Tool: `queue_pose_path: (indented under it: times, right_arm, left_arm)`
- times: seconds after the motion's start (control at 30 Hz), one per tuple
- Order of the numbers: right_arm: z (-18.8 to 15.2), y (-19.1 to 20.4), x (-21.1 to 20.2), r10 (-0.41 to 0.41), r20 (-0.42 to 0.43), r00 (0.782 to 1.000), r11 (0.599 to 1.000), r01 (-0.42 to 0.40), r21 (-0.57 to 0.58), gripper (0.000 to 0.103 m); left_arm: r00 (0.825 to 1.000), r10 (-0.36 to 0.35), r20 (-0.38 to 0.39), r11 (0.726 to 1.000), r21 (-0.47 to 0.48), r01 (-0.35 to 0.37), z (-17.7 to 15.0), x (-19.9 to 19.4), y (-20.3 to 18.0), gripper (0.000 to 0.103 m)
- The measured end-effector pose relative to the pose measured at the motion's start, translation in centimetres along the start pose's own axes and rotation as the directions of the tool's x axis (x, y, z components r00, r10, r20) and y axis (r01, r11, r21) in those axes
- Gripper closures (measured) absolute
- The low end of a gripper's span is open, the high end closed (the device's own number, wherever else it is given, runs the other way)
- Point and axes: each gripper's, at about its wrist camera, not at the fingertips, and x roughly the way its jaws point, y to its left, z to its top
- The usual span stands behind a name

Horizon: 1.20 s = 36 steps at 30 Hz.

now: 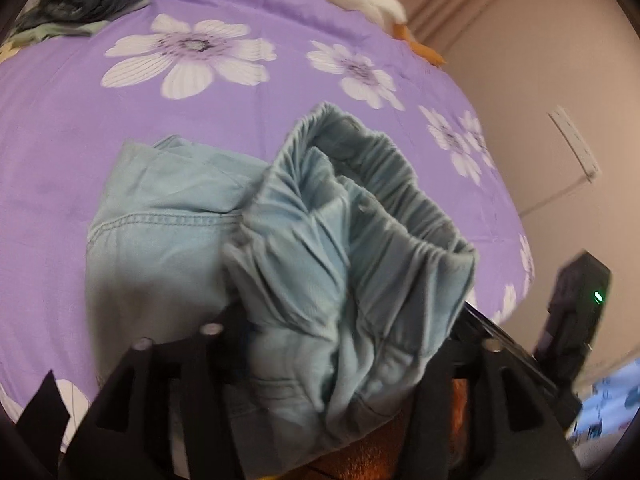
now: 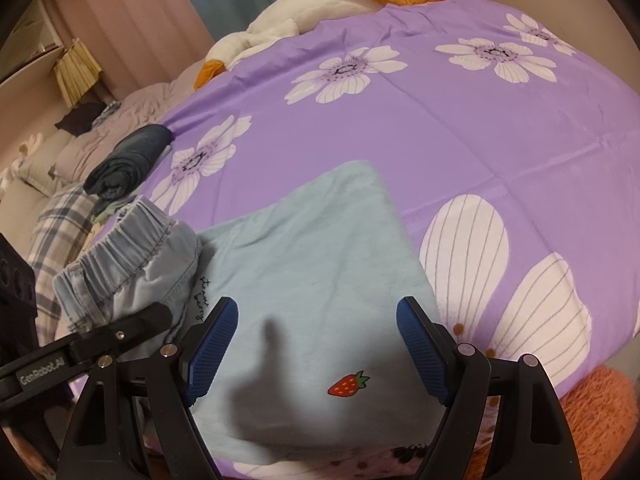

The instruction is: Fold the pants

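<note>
The left claw (image 1: 320, 360) tilts down over the bed (image 1: 280, 80), its jaws parted around the bunched elastic waistband of the light blue pants (image 1: 340, 248), whether pressing it I cannot tell. The right claw (image 2: 316, 344), released, hovers above the pants' folded legs beside a strawberry print (image 2: 348, 384). The left claw's arm reads "GenRobot.AI" (image 2: 42, 376).
</note>
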Motion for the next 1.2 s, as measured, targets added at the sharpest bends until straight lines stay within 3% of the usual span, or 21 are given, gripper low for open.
queue_pose_path:
  times: [0.07, 0.17, 0.33, 0.4, 0.53, 0.73, 0.83, 0.97, 1.1, 1.2]
  right_arm:
    - [0.1, -0.3, -0.3, 0.002, 0.016, 1.0, 1.0, -0.002, 0.014, 0.021]
    - [0.3, -0.9, -1.0, -0.005, 0.041, 0.999, 0.999, 0.004, 0.04, 0.021]
    - [0.6, -1.6, -1.9, -0.027, 0.071, 0.997, 0.998, 0.023, 0.059, 0.021]
    - [0.6, -1.7, -2.4, -0.034, 0.087, 0.996, 0.998, 0.029, 0.061, 0.021]
    - [0.9, -1.5, -3.2, -0.013, 0.116, 0.993, 0.998, 0.006, 0.061, 0.01]
    - [1.4, 0.7, -3.7, 0.064, 0.116, 0.991, 0.998, -0.065, 0.006, 0.007]
    - [1.2, 2.5, -2.8, 0.089, 0.077, 0.993, 0.995, -0.085, -0.051, 0.003]
    - [0.5, 4.5, -0.1, 0.144, -0.034, 0.989, 0.986, -0.146, -0.081, 0.003]
    - [-0.7, 5.9, 3.2, 0.083, -0.127, 0.988, 0.987, -0.099, -0.129, 0.003]
    - [-1.0, 6.0, 4.3, 0.08, -0.136, 0.987, 0.988, -0.097, -0.121, 0.003]
  left_arm:
    - [0.999, -0.039, 0.016, 0.999, 0.034, 0.038, -0.1, -1.0, -0.5, 0.031]
    - [0.993, -0.101, 0.055, 0.994, 0.045, 0.099, -0.2, -2.7, -0.8, 0.024]
    - [0.987, -0.093, 0.128, 0.996, 0.024, 0.091, 0.1, -5.7, -0.2, 0.012]
    - [0.987, -0.053, 0.153, 0.999, 0.006, 0.052, 0.1, -6.6, 0.6, 0.007]
    - [0.976, 0.097, 0.197, 0.995, -0.056, -0.088, 0.2, -7.8, 3.5, 0.007]
    - [0.957, 0.232, 0.174, 0.962, -0.189, -0.199, -0.3, -8.4, 8.4, 0.007]
    - [0.956, 0.247, 0.158, 0.951, -0.229, -0.208, -0.7, -8.6, 9.9, 0.007]
    - [0.957, 0.249, 0.146, 0.948, -0.239, -0.21, -1.2, -8.7, 10.6, 0.007]
    - [0.961, 0.24, 0.137, 0.949, -0.244, -0.202, -1.7, -8.8, 11.0, 0.007]
    - [0.964, 0.231, 0.132, 0.949, -0.247, -0.194, -1.9, -8.7, 11.3, 0.007]
